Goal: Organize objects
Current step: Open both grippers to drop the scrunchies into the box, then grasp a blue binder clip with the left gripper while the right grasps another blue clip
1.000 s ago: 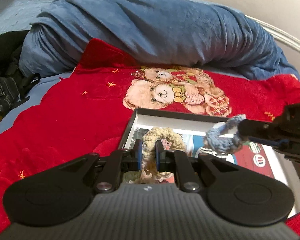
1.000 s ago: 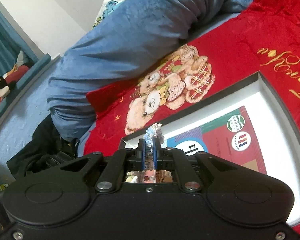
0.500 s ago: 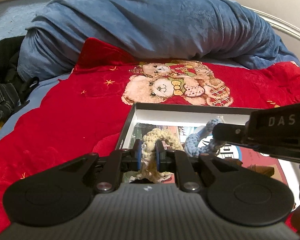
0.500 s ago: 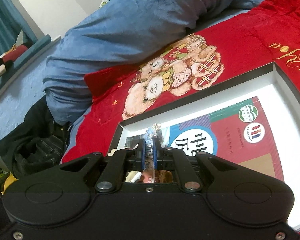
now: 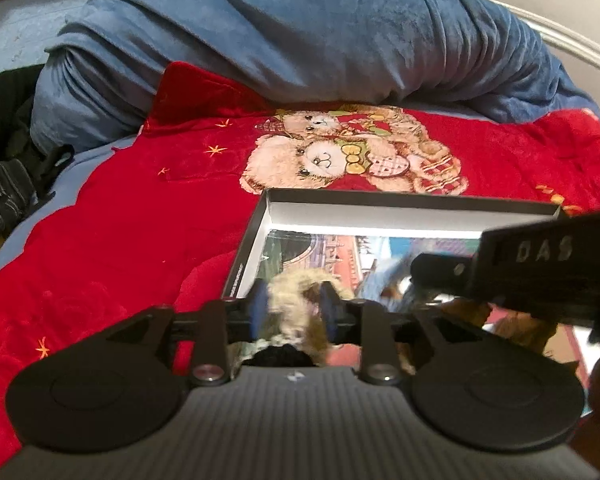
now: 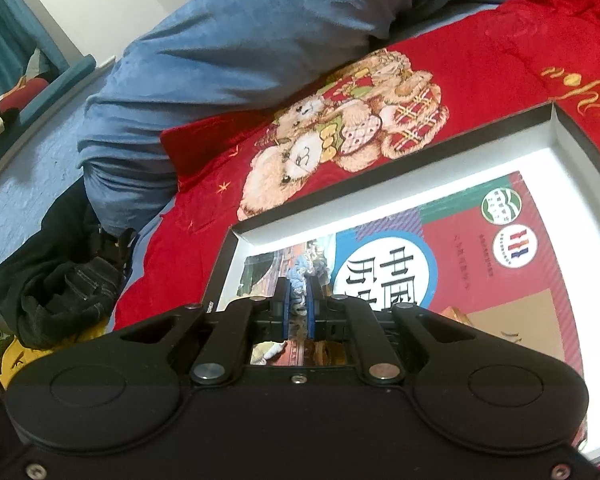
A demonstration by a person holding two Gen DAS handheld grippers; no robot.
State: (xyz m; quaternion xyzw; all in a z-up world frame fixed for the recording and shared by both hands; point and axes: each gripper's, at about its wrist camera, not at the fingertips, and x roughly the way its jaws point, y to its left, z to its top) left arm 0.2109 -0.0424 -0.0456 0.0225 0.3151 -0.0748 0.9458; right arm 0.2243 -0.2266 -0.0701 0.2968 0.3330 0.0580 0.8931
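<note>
A shallow black box (image 5: 380, 210) with a white inside lies on the red bear blanket; a colourful printed sheet (image 6: 440, 264) lines its bottom. My left gripper (image 5: 294, 306) has its fingers spread, and a blurred cream crochet scrunchie (image 5: 296, 300) sits between them over the box's near left corner. My right gripper (image 6: 296, 300) is shut on a blue crochet scrunchie (image 6: 298, 276), low over the same corner. The right gripper also shows in the left wrist view (image 5: 420, 272), just right of my left one.
A rolled blue blanket (image 5: 300, 40) lies behind the box. Dark clothes (image 6: 60, 272) are heaped at the left edge of the bed. The red blanket (image 5: 120, 220) spreads left of the box.
My left fingers have spread apart around the cream scrunchie, which now looks blurred. My right gripper has come down and closer to the left one with the blue scrunchie.
</note>
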